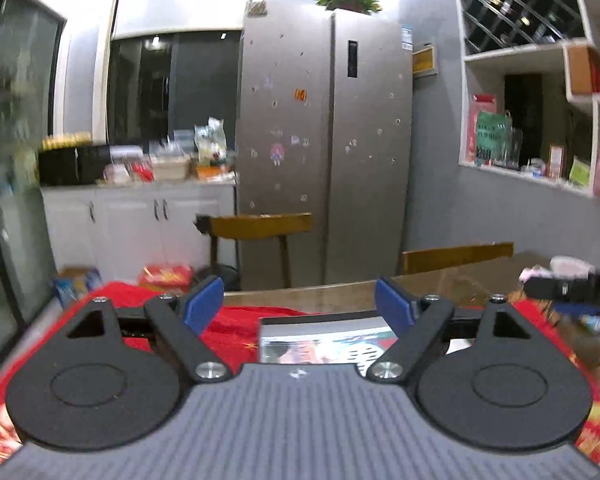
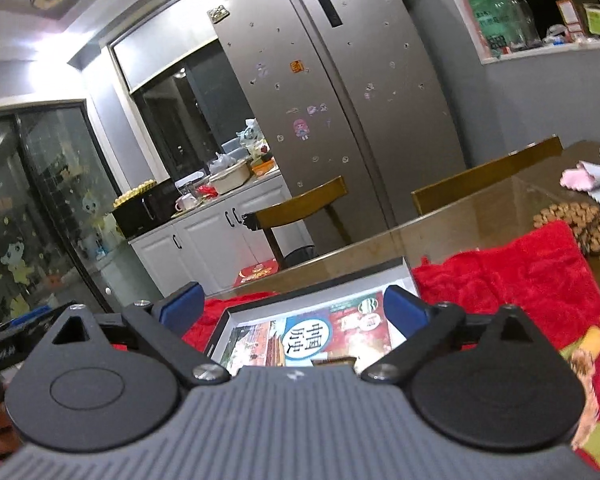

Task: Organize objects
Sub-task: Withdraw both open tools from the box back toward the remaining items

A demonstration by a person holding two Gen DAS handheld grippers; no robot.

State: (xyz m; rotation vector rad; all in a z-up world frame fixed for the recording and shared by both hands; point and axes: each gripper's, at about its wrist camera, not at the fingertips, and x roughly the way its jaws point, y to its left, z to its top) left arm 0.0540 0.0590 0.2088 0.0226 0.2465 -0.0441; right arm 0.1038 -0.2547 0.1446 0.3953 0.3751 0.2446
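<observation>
Both tools up off the work, nothing gripped. Left gripper [image 1: 299,300]: jaws wide apart, blue pads clear, air between. Right gripper [image 2: 292,306]: same, spread wide, empty.

Just below and ahead of both lies the box [image 2: 404,276], an open shallow tray w/ a book [image 2: 320,332] flat inside. It sits on the red cloth [image 2: 520,272], which covers the near part of the table [image 2: 440,232], toward its left side.

Risks, as I judge them:
- Cloth is loose and rumpled; a low pass w/ open fingers could snag it and drag box + book toward the table edge.
- Both tools hover over one box, so they may clash if they drop together.

Farther right, past the cloth, a round trivet [image 2: 576,220], then a pink cloth [image 2: 580,178] by the far edge; a wide sweep could knock them.
</observation>
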